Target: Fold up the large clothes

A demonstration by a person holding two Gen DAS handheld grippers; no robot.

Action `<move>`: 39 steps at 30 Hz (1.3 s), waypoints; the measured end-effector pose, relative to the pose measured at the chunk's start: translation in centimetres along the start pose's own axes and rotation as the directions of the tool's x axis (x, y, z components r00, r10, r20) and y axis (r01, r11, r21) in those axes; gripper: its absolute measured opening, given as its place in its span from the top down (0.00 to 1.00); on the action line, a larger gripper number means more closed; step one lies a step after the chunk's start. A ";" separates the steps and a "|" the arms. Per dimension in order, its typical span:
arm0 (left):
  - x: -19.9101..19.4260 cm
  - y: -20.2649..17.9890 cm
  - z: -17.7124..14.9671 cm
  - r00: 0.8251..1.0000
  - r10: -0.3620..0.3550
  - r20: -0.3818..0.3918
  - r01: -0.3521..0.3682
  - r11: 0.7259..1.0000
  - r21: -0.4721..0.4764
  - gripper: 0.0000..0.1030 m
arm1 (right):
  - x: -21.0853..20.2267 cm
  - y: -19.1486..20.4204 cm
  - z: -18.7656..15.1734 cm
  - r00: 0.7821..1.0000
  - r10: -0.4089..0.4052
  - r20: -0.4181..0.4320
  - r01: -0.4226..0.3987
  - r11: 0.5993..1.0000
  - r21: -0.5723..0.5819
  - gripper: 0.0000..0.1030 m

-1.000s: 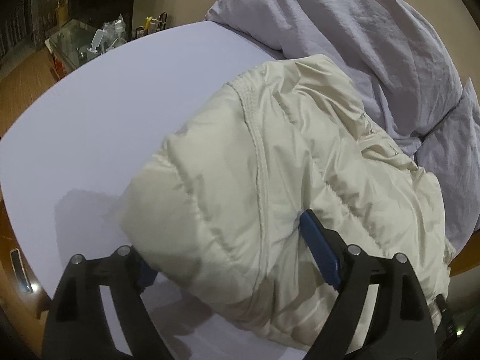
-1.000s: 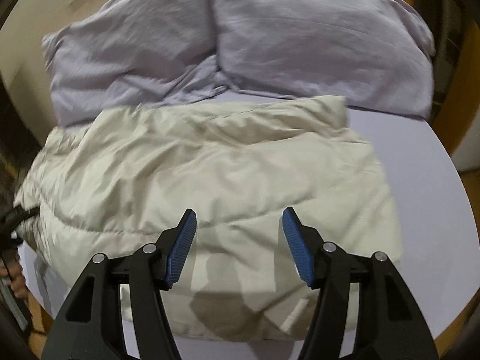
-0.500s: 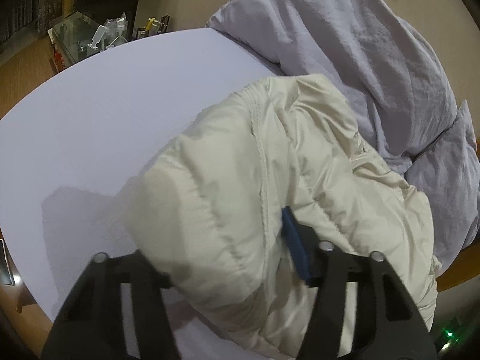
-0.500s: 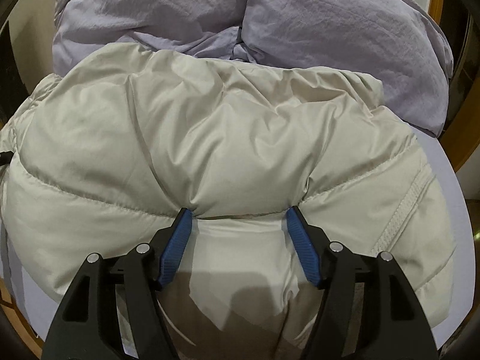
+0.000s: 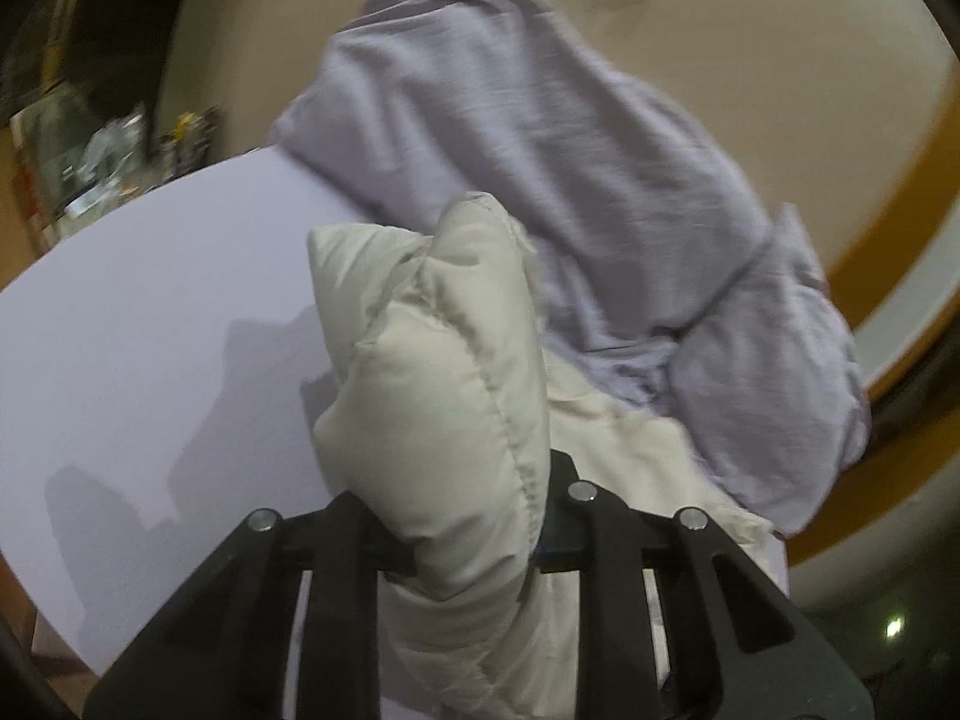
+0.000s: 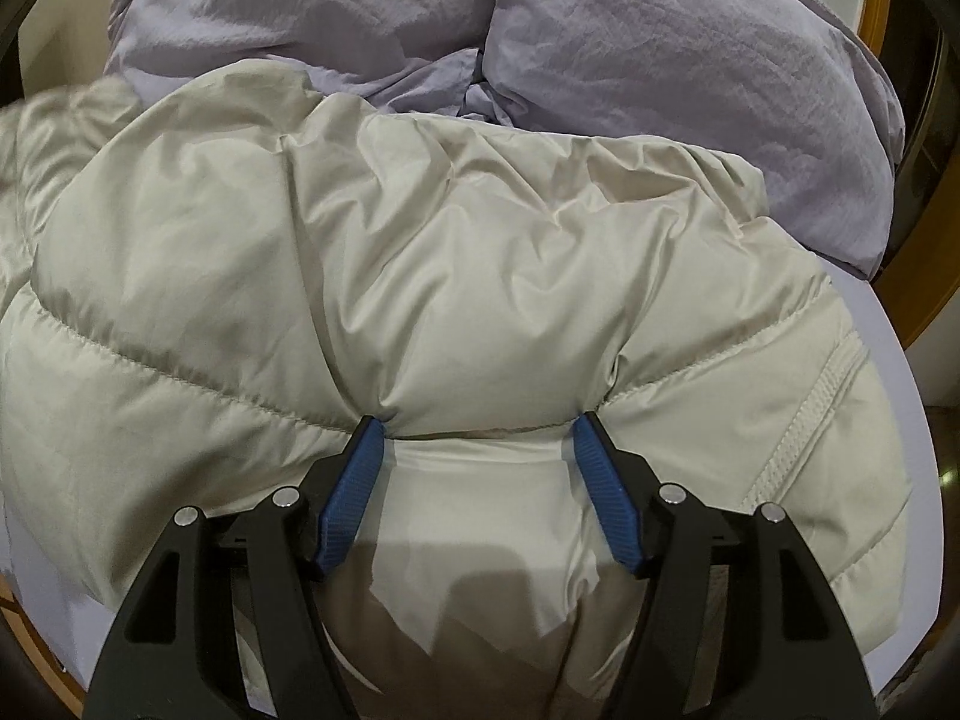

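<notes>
A cream puffer jacket [image 6: 480,240] lies bunched on a lilac bed sheet [image 5: 150,330]. My left gripper [image 5: 474,540] is closing on one end of the jacket [image 5: 432,372]. That end stands up as a thick roll between the jaws, lifted off the sheet, and hides the fingertips. My right gripper [image 6: 480,450] stands open, its blue pads [image 6: 354,492] dug down into the jacket near its front edge, with a puffy fold bulging between them.
Crumpled lavender bedding [image 6: 660,42] is piled behind the jacket, also in the left wrist view as lavender bedding [image 5: 570,150]. A cluttered side table [image 5: 108,156] stands beyond the bed's far left corner. A wooden frame [image 5: 870,228] runs along the right.
My left gripper closed on the jacket's end and rose with it, pulling it up into a roll. My right gripper dropped onto the jacket and then stayed put.
</notes>
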State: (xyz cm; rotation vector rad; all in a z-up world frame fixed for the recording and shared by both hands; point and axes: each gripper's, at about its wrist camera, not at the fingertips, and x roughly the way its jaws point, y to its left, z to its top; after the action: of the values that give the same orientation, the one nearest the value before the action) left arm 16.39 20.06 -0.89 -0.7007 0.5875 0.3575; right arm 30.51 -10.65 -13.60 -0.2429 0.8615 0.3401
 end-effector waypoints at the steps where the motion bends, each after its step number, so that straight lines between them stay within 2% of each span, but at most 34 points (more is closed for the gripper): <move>1: -0.2 -0.9 0.1 1.000 -0.021 0.003 0.021 1.000 0.016 0.78 | 0.0 -0.1 0.0 1.000 0.002 -0.001 -0.002 1.000 0.001 0.34; 6: -0.8 -6.1 -0.1 0.992 -0.124 0.006 0.123 0.987 0.102 0.78 | 0.1 -0.4 -0.1 1.000 0.011 -0.008 -0.011 1.000 0.010 0.34; 10: -1.4 -10.5 -1.3 0.979 -0.206 -0.016 0.205 0.958 0.200 0.78 | 0.0 -0.7 -0.4 1.000 0.022 -0.010 -0.021 1.000 0.021 0.34; 15: -1.2 -17.1 -4.5 0.957 -0.276 -0.090 0.290 0.894 0.342 0.78 | -1.6 -2.4 -1.0 0.997 0.073 0.014 -0.074 0.993 0.092 0.35; 17: -0.4 -19.7 -6.0 0.947 -0.292 -0.133 0.321 0.866 0.383 0.78 | -2.4 -3.2 -1.3 0.998 0.063 0.028 -0.066 0.991 0.114 0.35; 24: 2.6 -25.6 -11.1 0.925 -0.283 -0.253 0.373 0.803 0.465 0.78 | -5.5 -7.6 -3.0 0.997 -0.009 0.080 -0.008 0.978 0.207 0.35; 28: 4.0 -28.4 -14.3 0.914 -0.263 -0.310 0.393 0.765 0.510 0.78 | -6.9 -11.2 -4.6 0.993 -0.081 0.088 0.054 0.960 0.276 0.34; 36: 7.3 -33.0 -21.9 0.890 -0.161 -0.427 0.415 0.674 0.611 0.78 | -8.1 -17.8 -9.4 0.983 -0.180 0.030 0.149 0.887 0.438 0.34; 39: 8.3 -34.0 -24.1 0.886 -0.120 -0.447 0.409 0.654 0.636 0.78 | -8.3 -19.4 -10.7 0.980 -0.196 0.012 0.166 0.861 0.481 0.34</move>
State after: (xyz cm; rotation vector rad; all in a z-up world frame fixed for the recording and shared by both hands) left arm 30.40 -19.93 -3.95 -0.0642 0.8975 -0.3126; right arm 25.55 -33.73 -12.53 0.1488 0.8281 -0.0503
